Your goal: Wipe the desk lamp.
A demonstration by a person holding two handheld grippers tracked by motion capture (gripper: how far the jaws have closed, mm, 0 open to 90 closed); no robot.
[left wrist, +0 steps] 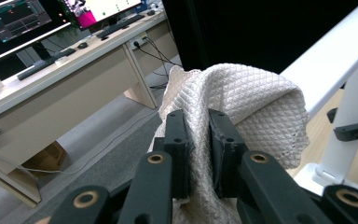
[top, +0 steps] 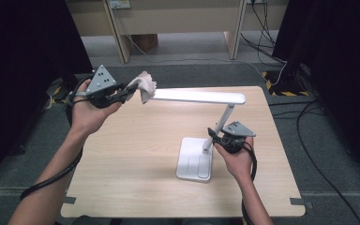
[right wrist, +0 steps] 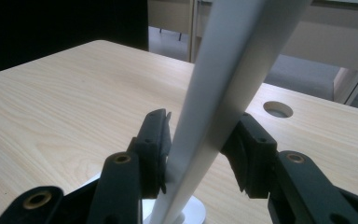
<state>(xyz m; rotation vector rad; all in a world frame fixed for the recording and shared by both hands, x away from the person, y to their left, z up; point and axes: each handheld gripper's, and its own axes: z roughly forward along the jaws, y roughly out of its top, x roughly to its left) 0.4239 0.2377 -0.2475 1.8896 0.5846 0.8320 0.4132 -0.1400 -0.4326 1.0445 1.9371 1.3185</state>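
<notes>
The left gripper (top: 132, 89) is clamped tight on a bunched cream cloth (top: 146, 86), its quilted weave squeezed between the two black jaws in the left gripper view (left wrist: 242, 100). The cloth hangs off the jaw tips and touches the free end of the lamp head (top: 197, 96), a long white bar that runs level above the worktop (top: 136, 154). The left hand (top: 88, 112) holds this gripper up over the worktop's far left corner.

The right gripper (top: 211, 135) sits low on the lamp stem (top: 221, 125), the slanted white post that climbs from the base to the head. In the right gripper view the stem (right wrist: 223, 93) passes up between the jaws: the left pad (right wrist: 157, 149) lies against it, while the right pad looks just clear of it, so I would call the jaws around the stem but not fully pressed on it. The right hand (top: 236, 159) holds this gripper from the near right.

The lamp base (top: 194, 159), a flat white slab, rests on the worktop right of centre, just left of the right gripper. Beyond the worktop stands a pale wooden desk (left wrist: 51, 98) with monitors (left wrist: 16, 18) on it.
</notes>
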